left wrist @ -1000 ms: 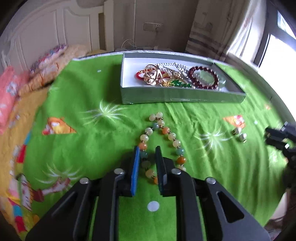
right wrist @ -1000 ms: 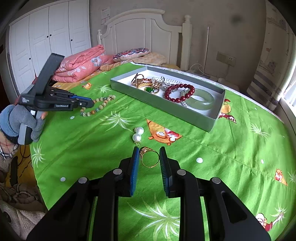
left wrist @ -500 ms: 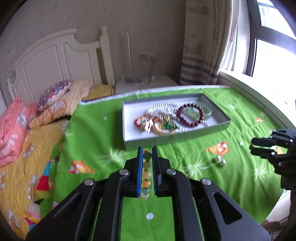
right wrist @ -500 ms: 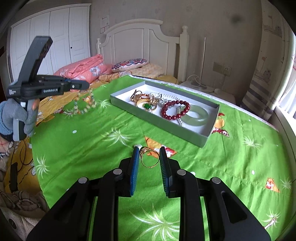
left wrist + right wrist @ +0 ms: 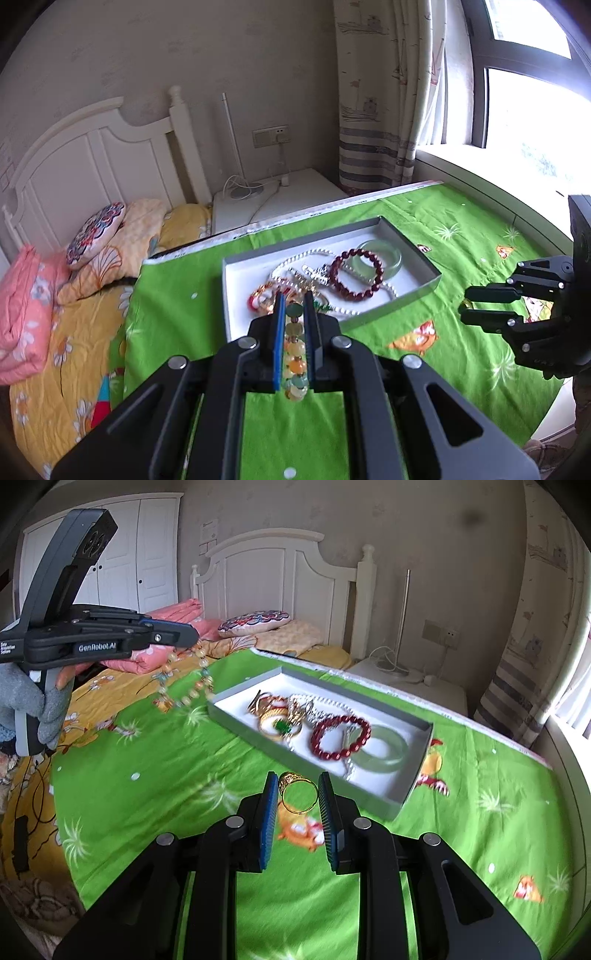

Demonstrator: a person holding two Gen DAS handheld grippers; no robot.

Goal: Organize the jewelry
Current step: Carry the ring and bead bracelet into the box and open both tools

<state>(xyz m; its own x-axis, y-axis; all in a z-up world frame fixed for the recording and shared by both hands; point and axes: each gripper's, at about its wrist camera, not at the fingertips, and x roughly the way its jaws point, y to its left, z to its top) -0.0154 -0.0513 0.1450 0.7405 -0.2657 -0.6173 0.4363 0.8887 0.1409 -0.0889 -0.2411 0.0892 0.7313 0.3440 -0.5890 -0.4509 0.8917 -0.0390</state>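
Green cartoon-print bedspread covers the bed, with a white headboard and a curtained window behind. From the left wrist view, the left gripper is closed narrowly on a beaded bracelet of yellow, orange and green stones, which runs in a line between its blue pads. Just beyond the tips lies the grey tray, near the far edge of the spread, holding a dark red bead bracelet, a pale jade bangle, a white pearl strand and a tangle of gold pieces at its left end. The right gripper shows at the right edge, side-on.

From the right wrist view, the right gripper clasps a gold ring upright between its pads, raised above the spread near the tray's near corner. At upper left, a gloved hand holds the left gripper, the beaded bracelet dangling from its tips in a blurred loop beside the tray's left end.
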